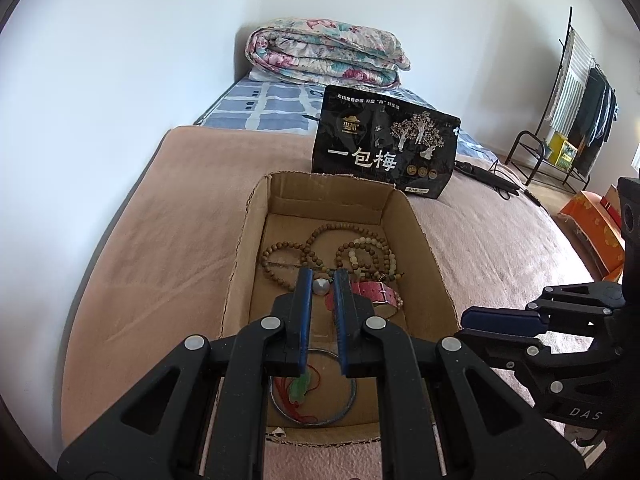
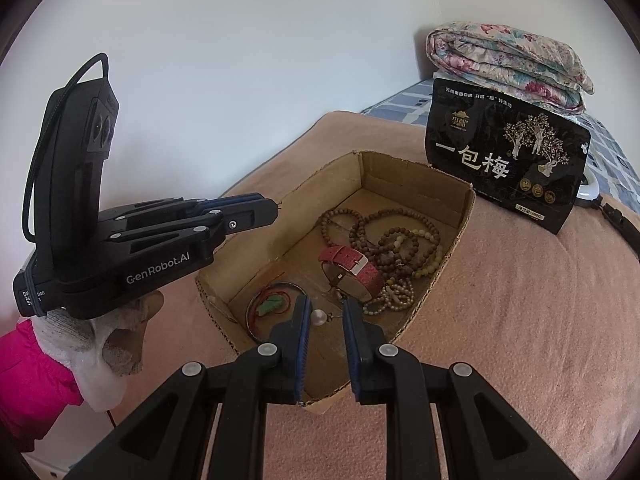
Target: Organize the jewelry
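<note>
An open cardboard box sits on a pink blanket. It holds brown bead strands, a pink watch strap, a round pearl pendant, and a thin bangle around a green pendant on red cord. My left gripper hovers over the box, open and empty. My right gripper is at the box's near right rim, open and empty.
A black snack bag stands behind the box. A folded floral quilt lies at the bed's head by the wall. A clothes rack and orange boxes are off the bed's right.
</note>
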The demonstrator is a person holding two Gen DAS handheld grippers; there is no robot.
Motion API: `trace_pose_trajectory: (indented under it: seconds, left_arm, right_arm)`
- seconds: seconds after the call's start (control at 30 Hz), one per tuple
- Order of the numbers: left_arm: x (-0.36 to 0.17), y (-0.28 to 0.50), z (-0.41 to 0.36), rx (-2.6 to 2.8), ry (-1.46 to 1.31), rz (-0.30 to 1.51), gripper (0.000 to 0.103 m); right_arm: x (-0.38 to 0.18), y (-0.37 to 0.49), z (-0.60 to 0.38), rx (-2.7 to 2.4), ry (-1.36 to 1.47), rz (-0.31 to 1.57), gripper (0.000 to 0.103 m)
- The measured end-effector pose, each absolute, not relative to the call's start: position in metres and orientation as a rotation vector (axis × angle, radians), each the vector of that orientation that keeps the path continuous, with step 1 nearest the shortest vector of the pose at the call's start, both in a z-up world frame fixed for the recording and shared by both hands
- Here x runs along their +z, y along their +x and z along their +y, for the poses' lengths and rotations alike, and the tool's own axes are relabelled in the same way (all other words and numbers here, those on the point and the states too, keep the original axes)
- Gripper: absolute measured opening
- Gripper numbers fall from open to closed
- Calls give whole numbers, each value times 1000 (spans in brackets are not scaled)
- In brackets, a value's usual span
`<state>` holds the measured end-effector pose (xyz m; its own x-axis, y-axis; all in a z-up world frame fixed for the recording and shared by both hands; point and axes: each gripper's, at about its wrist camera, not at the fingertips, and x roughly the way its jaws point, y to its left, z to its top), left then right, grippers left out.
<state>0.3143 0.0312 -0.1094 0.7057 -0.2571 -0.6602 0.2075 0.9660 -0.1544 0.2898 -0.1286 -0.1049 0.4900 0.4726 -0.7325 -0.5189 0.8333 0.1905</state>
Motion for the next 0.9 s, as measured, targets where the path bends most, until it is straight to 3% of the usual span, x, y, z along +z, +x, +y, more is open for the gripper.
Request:
trace_pose_trajectory:
  seconds: [0.27,0.3,0.37,0.4,0.63,0.73,0.9]
  left_arm:
    - [-110,321,30,-248,-80,755,9]
    - [-110,321,29,-246,-79,758,13]
    - [-110,320,30,-246,-82,751,48]
    - [-109,319,30,-241,-83,737,51]
    - [-103,313,30,-230,-82,721,52]
    - [-98,307,31,-224,-90,716,52]
    - [-84,295,33,-211,-95,700,52]
  right_arm:
    - [-104,289,-122,594,-80,861,36]
    - [-104,289,-121,593,-84,860,42]
    - [-103,287,-120,585,-93,852,57]
    - [-103,286,-120,579,-96,845,63]
    - [-97,282,-123,561,-102,830,70]
    - [-92,278,-127,535,-106,817,83]
    - [-78,269,-136,505,-91,794,86]
